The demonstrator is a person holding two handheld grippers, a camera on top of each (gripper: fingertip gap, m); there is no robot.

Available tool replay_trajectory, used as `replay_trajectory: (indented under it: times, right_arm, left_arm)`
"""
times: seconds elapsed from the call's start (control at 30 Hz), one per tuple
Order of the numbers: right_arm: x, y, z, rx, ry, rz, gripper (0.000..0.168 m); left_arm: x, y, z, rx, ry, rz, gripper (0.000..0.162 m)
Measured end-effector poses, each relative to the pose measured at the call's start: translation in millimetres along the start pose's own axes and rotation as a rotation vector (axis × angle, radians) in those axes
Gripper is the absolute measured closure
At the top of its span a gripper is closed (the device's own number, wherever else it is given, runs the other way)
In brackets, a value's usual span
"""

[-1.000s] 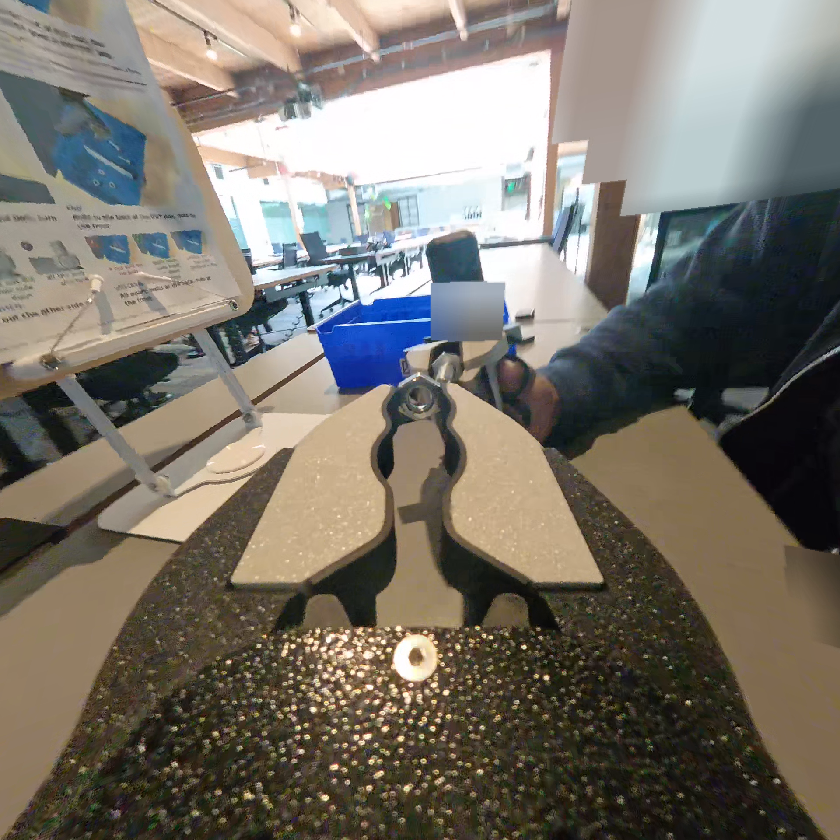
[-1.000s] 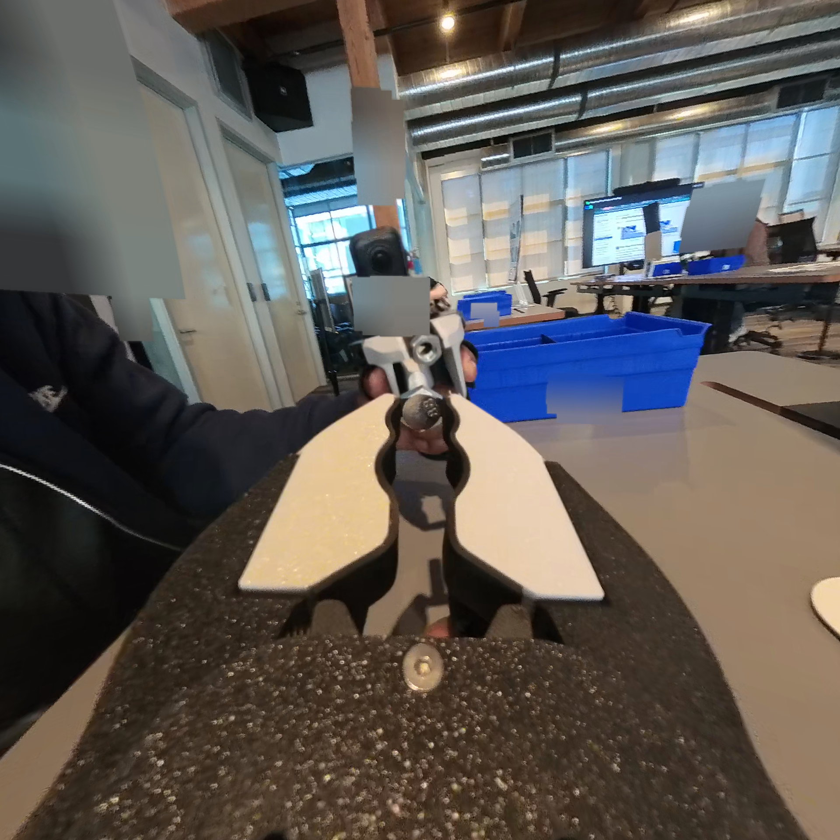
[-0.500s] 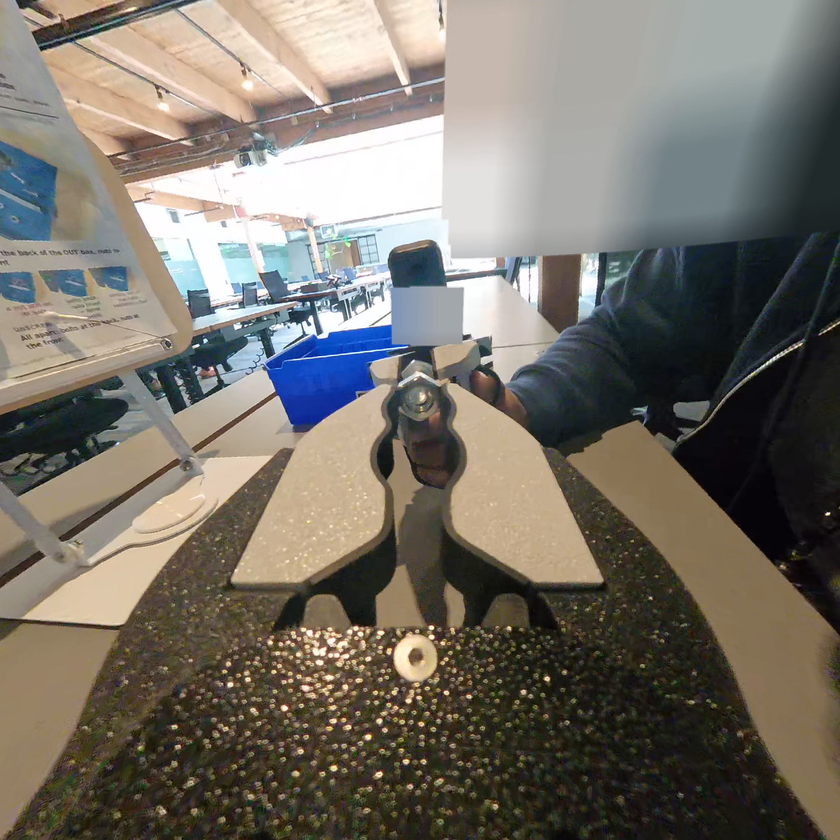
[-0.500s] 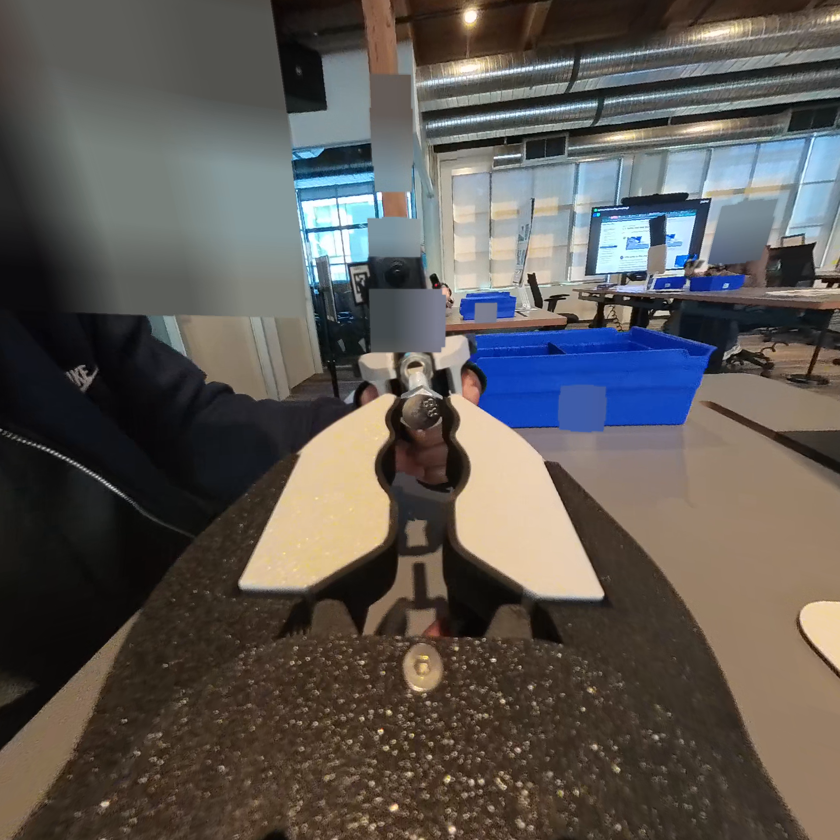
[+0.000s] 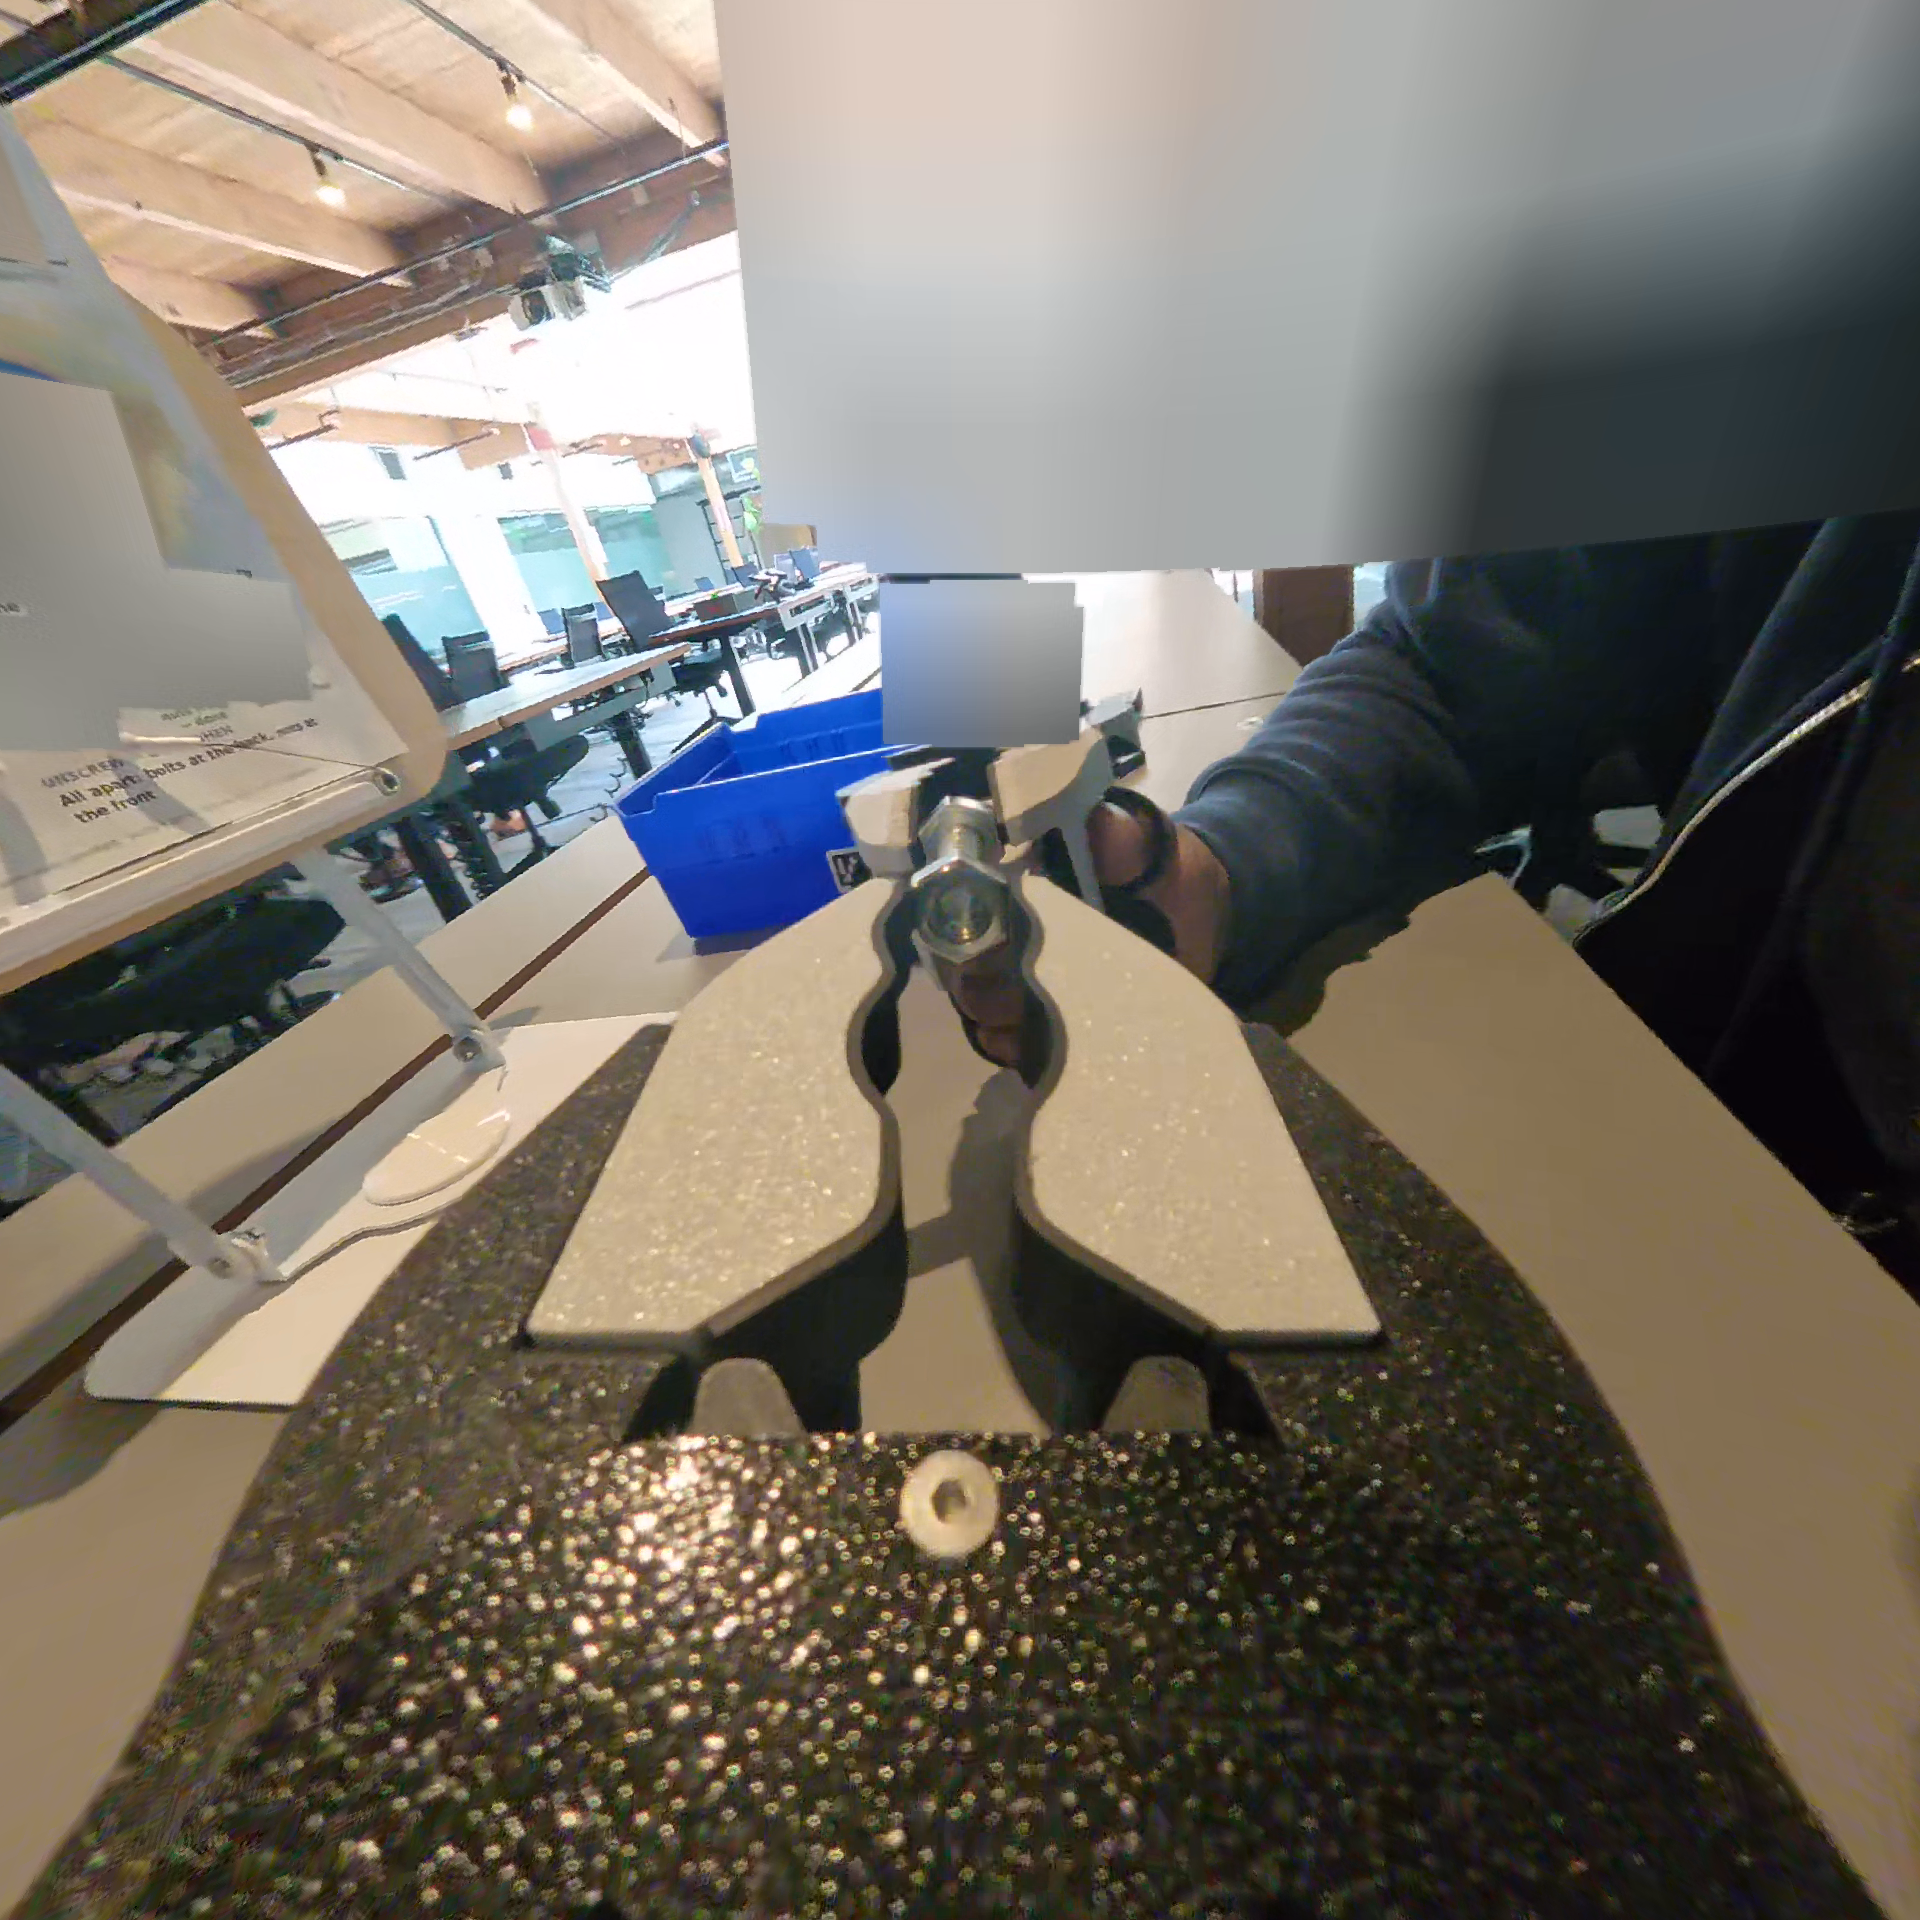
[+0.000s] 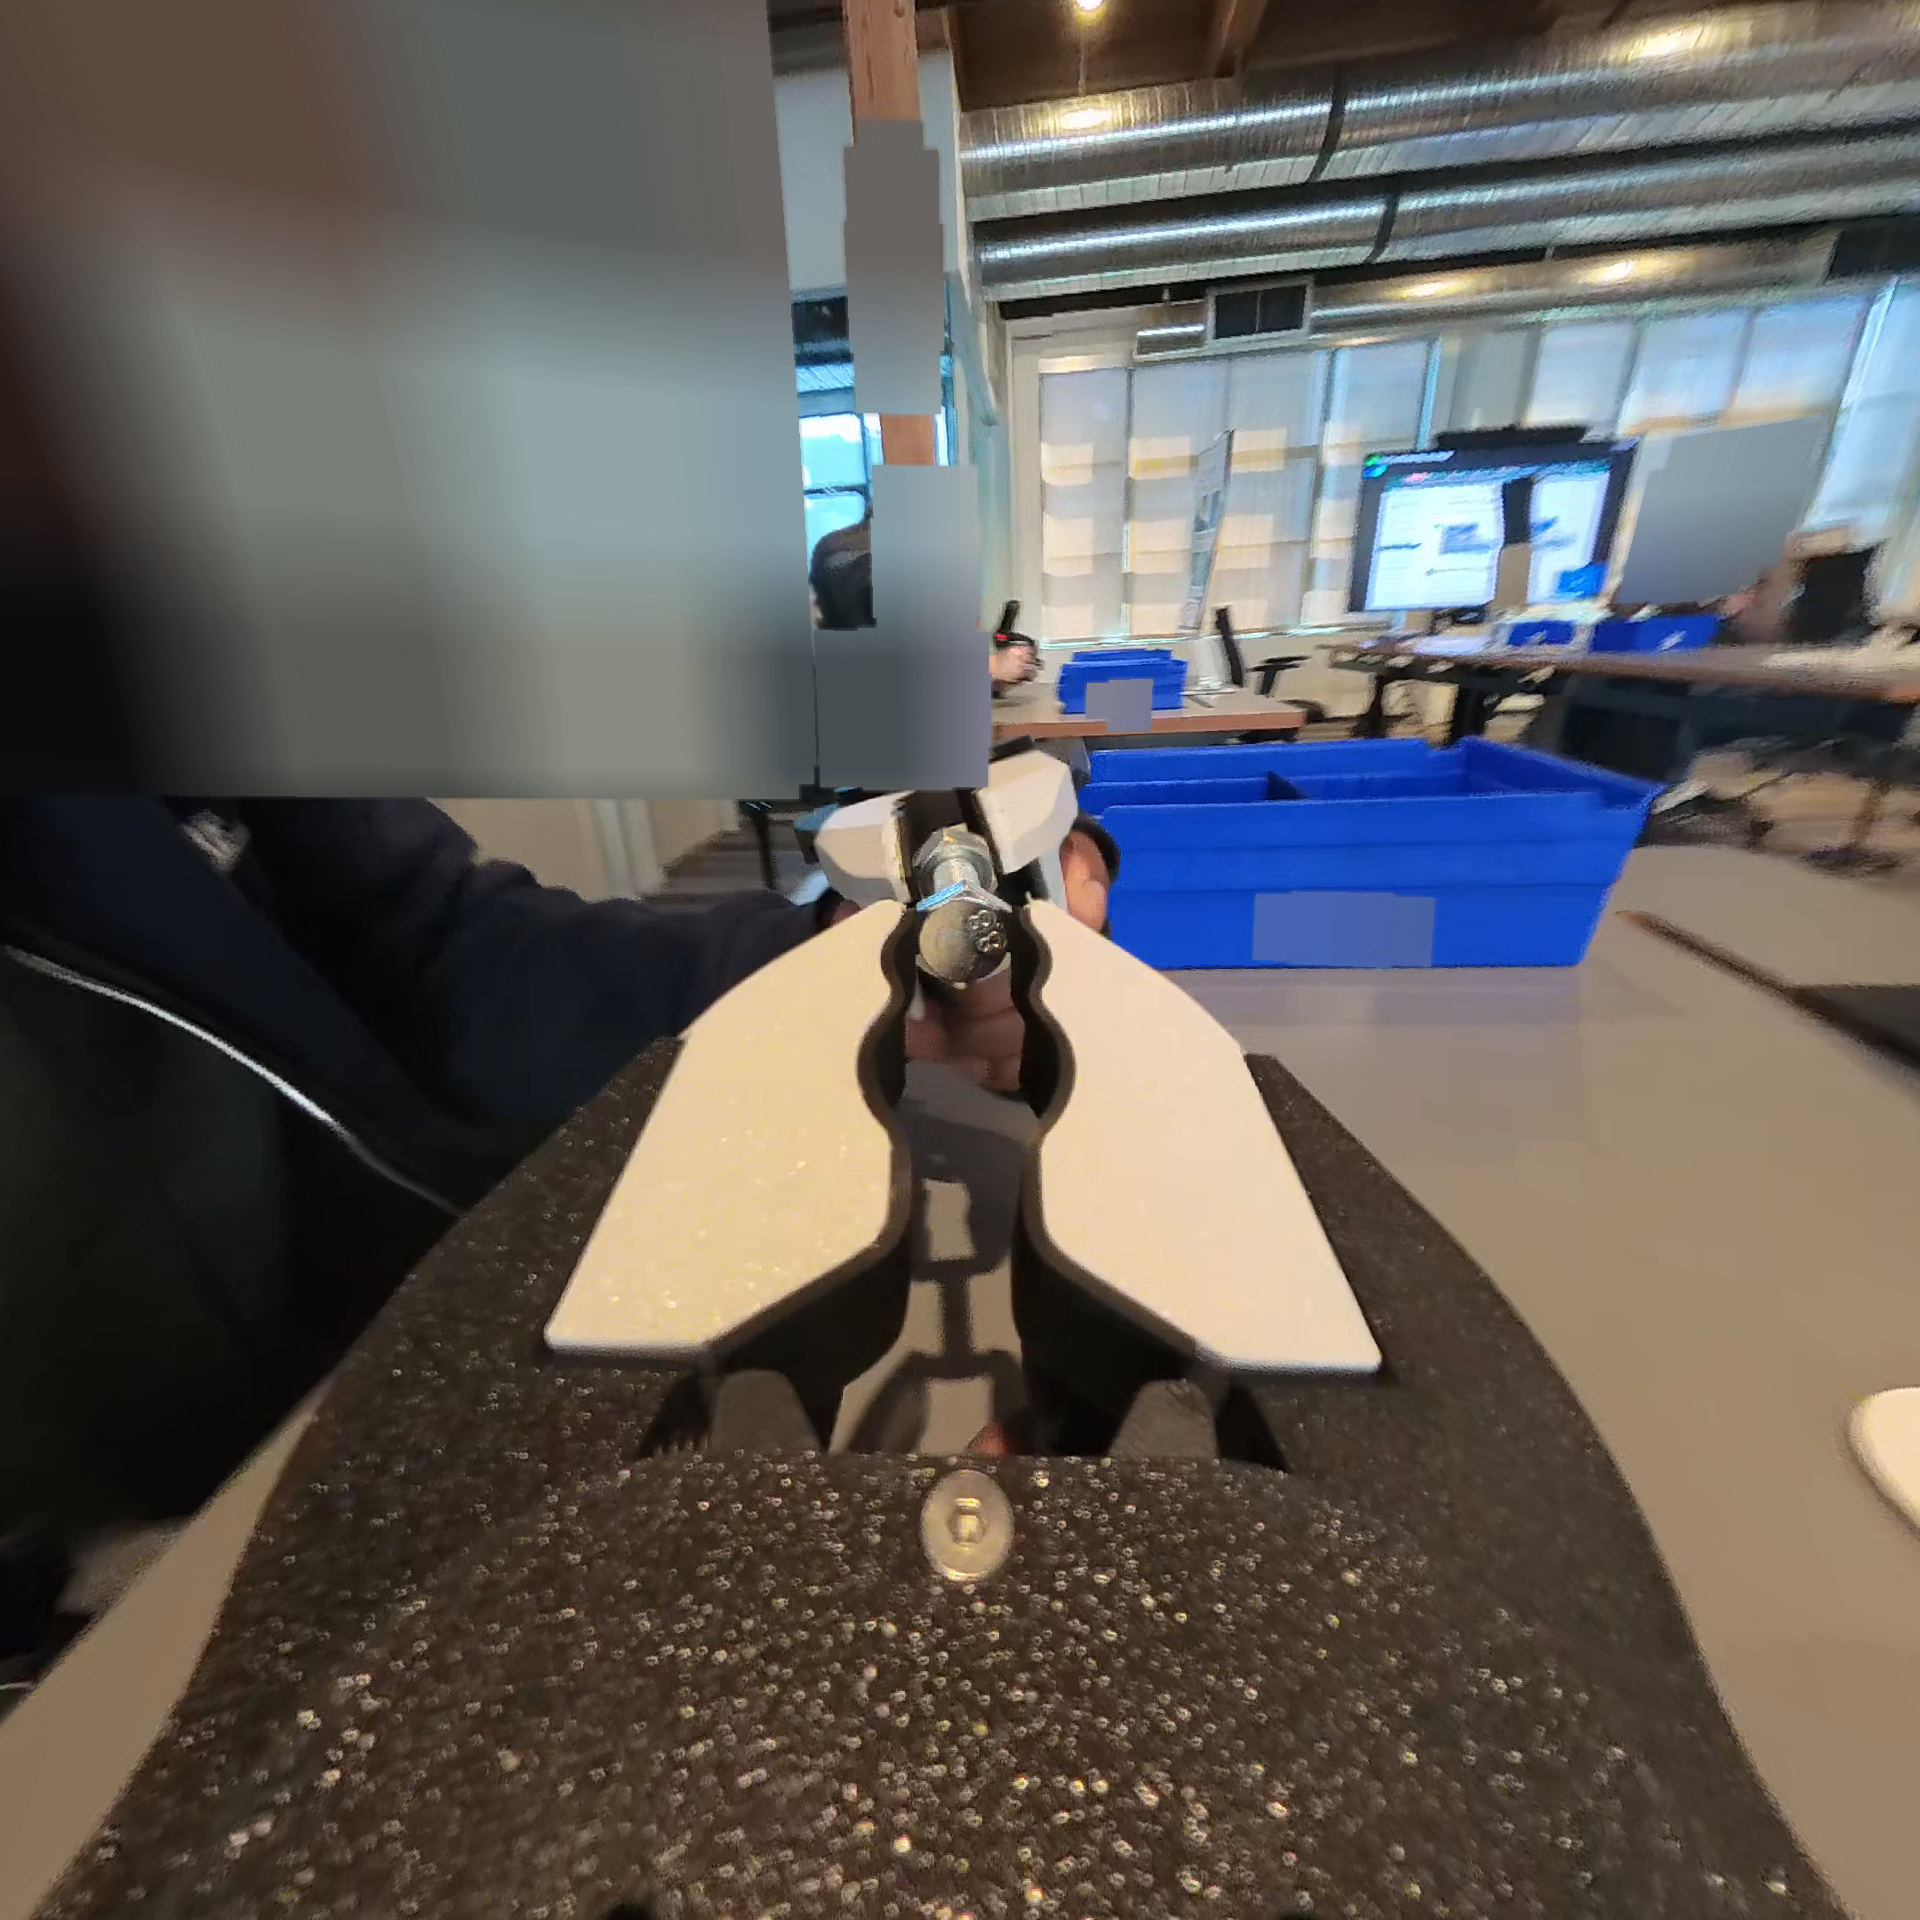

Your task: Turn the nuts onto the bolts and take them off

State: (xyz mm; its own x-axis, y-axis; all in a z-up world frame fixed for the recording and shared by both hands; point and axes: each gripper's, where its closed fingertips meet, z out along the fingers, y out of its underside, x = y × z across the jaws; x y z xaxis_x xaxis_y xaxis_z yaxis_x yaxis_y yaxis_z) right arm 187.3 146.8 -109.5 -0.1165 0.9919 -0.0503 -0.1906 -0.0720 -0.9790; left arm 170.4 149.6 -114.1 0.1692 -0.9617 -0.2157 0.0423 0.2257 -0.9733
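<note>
- Nut [image 5: 958,916] sits pinched in left gripper [image 5: 961,920], up off the table.
- Right gripper [image 6: 961,940] pinches bolt [image 6: 961,935] head.
- Both look hard, shiny, maybe slippery; squeeze flat sides.

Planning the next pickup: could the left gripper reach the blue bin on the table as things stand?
Probably not yet. The left gripper is shut on the nut, threaded on the bolt the right gripper holds. The blue bin lies beyond, with bare table between.
</note>
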Motion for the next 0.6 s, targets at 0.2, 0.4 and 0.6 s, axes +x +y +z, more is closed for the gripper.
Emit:
replay_trajectory:
  times: [0.2,0.4,0.6]
  right_arm:
    - [5,4,2,0.045,-0.041,0.19,0.152]
    - [9,6,2,0.107,-0.098,0.381,0.152]
    - [11,10,3,0.138,-0.149,0.526,0.152]
  left_arm:
    - [0,6,-1,-0.094,-0.067,0.2,0.145]
    - [-1,4,-2,-0.11,-0.132,0.364,0.145]
    - [0,5,-3,-0.116,-0.137,0.435,0.145]
